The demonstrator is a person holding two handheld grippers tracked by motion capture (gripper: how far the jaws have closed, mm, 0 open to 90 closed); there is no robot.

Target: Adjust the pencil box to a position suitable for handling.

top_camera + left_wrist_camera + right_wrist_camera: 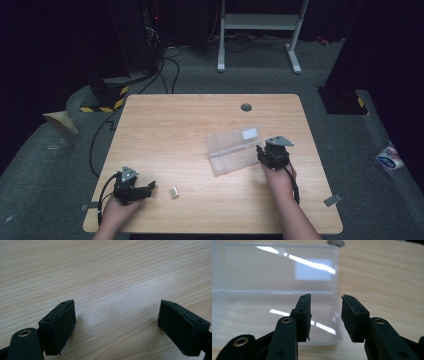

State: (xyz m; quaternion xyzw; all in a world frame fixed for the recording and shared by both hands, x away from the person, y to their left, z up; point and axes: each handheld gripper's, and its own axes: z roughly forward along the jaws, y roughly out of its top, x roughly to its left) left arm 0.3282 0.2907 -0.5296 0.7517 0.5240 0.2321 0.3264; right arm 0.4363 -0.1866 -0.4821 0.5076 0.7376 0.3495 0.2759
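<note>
A clear plastic box (234,149) lies open on the right half of the wooden table (190,120), its lid tilted up with a white label. In the right gripper view the box (262,290) spreads across the left, just beyond the jaws. My right gripper (260,151) sits at the box's right end; its jaws (325,315) stand apart with nothing between them. A small pale block (174,192) rests near the front edge. My left gripper (149,188) lies a little to the left of that block, open over bare wood (116,320).
A round cable hole (246,107) is set in the table's far side. Beyond the table stand a white desk frame (260,22) and dark equipment with cables. A packet (389,159) lies on the floor at the right.
</note>
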